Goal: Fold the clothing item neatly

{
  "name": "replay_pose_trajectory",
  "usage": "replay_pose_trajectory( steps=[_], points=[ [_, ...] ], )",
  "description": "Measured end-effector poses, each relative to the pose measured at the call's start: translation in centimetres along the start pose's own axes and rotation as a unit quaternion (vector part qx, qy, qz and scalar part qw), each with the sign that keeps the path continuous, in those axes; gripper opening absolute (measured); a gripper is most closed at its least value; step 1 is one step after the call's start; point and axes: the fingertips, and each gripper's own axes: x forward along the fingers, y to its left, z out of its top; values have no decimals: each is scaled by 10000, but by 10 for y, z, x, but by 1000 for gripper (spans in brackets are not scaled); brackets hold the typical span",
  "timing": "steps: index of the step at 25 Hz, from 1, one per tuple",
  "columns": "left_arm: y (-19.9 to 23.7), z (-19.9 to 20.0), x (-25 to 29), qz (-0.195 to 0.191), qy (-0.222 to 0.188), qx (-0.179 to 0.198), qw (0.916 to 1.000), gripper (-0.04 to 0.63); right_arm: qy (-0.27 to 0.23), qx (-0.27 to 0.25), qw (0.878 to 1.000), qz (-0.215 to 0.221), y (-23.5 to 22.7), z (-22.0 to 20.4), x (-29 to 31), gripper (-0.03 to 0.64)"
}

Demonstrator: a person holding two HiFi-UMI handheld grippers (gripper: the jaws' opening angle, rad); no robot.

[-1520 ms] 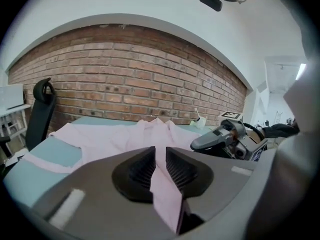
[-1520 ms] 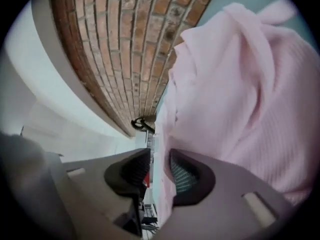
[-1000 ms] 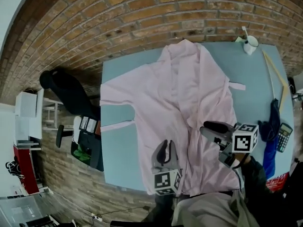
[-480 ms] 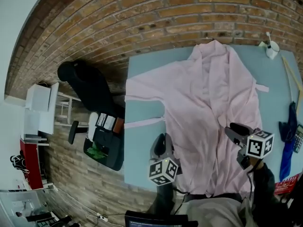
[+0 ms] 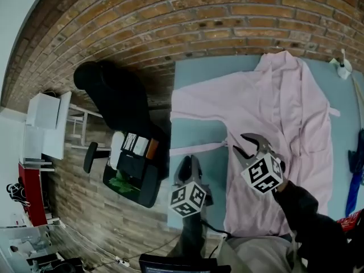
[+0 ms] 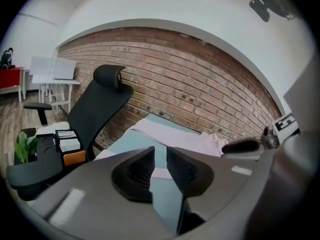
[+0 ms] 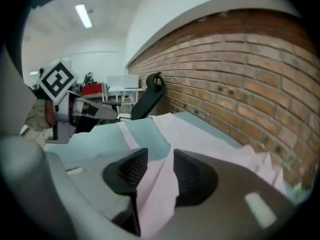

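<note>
A pale pink robe (image 5: 284,112) lies spread open on the blue-green table (image 5: 199,132), one sleeve stretched left and a thin tie (image 5: 196,148) lying across the bare table. My left gripper (image 5: 188,162) hovers over bare table left of the robe's hem, its jaws a narrow gap apart with nothing between them (image 6: 160,156). My right gripper (image 5: 250,144) hangs above the robe's left front edge, its jaws apart; pink cloth (image 7: 200,134) shows through the gap (image 7: 160,166) but the pads do not press on it.
A black office chair (image 5: 114,101) stands at the table's left edge, with a dark bin of items (image 5: 133,164) beside it. A white mug (image 5: 343,68) sits at the far right corner. A blue object (image 5: 357,164) lies at the right edge. A brick wall runs behind.
The head view has swung left, so the table sits further right in frame. My right gripper has moved left and forward over the robe's left front. The left gripper stays near the front edge.
</note>
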Motion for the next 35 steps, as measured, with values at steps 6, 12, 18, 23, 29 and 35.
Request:
replay_pose_trajectory(
  steps=[6,12,18,23,29,35],
  points=[
    [21,-6,21,91,171,-119,9997,83,144,-1342,9903,344,20,81,107,161],
    [36,-7,51,144,243,-421,9987,84,622,-1934,9766,706,40,100,204,161],
    [50,-1,67,93,302,-569,9979,84,1137,-1908,9667,1273,53,90,249,161],
    [61,3,78,103,317,-739,9967,83,1263,-1657,9645,1625,56,89,256,40],
    [56,15,101,-507,206,-1226,9909,84,710,-1102,9867,957,22,104,215,11],
    [19,56,114,-1807,-582,-2939,9368,216,-95,-719,9954,632,20,105,114,11]
  ],
)
